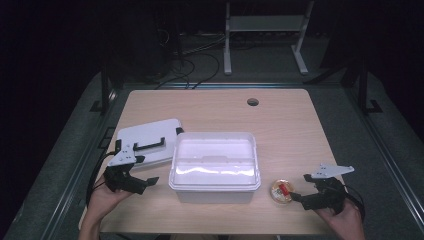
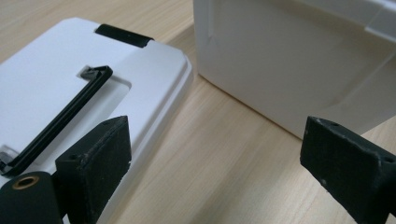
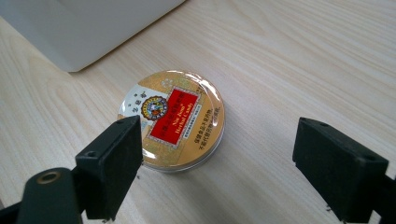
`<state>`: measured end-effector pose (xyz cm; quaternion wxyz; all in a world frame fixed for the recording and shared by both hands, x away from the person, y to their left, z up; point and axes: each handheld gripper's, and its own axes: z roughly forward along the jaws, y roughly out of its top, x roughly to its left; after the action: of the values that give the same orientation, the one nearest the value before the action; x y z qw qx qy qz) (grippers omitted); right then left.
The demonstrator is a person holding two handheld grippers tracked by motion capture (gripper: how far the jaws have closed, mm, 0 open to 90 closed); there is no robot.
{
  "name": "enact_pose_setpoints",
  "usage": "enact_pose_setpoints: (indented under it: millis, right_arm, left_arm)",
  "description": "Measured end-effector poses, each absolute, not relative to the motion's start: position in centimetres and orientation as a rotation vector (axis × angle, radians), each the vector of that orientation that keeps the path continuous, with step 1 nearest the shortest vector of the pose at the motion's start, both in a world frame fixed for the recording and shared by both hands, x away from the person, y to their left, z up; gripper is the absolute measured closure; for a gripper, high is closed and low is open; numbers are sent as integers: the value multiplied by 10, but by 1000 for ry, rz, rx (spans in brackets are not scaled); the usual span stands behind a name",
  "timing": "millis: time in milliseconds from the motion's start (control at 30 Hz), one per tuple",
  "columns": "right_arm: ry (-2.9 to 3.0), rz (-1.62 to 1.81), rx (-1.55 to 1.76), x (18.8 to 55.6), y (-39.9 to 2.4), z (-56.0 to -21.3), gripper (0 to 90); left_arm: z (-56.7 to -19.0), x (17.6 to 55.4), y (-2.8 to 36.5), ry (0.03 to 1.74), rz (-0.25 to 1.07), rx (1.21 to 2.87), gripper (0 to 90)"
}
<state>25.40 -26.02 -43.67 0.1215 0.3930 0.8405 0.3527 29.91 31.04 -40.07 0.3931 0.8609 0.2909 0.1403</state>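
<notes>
On the wooden table (image 1: 300,130), near its right front corner: round gold tin (image 1: 281,191) with a red label, flat on the wood, lid up, just right of the white plastic box (image 1: 215,165) and clear of it. Right gripper (image 1: 300,196) just beside the tin on its right side, jaws spread wide, gripping nothing. Seen from the right gripper view: tin (image 3: 173,119) ahead of the jaws and toward the left one, lying on bare wood, untouched by either pad; corner of the box (image 3: 84,28) at upper left.

Left of the box: white lid (image 1: 145,142) with a black handle (image 1: 148,144) and black clips, lying flat on the table, its right edge close to the box. Left gripper (image 1: 142,182) low over the front edge of the lid, jaws fully apart, nothing between them. Seen from the left gripper view: left jaw above the lid (image 2: 51,84), right jaw near the box wall (image 2: 289,60), only bare table (image 2: 219,163) in the gap.

Box open on top, standing at the middle of the table, nearer the front edge.
</notes>
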Motion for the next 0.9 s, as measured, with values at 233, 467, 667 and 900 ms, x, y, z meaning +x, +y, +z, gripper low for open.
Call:
enact_pose_setpoints:
  millis: [233, 467, 667, 900]
  right_arm:
    - [2451, 1030, 1143, 254, -260, -436, 154]
    - [2464, 1023, 1131, 254, -255, -435, 154]
    - [2477, 1008, 1116, 254, -255, -435, 154]
    - [2487, 998, 1109, 255, -253, -436, 154]
  left_arm:
    - [-400, 296, 314, 745, 362, 2183, 84]
    - [-393, 295, 318, 733, 360, 2164, 87]
    - [-384, 295, 315, 709, 383, 2205, 111]
    - [-354, 292, 319, 651, 409, 2229, 129]
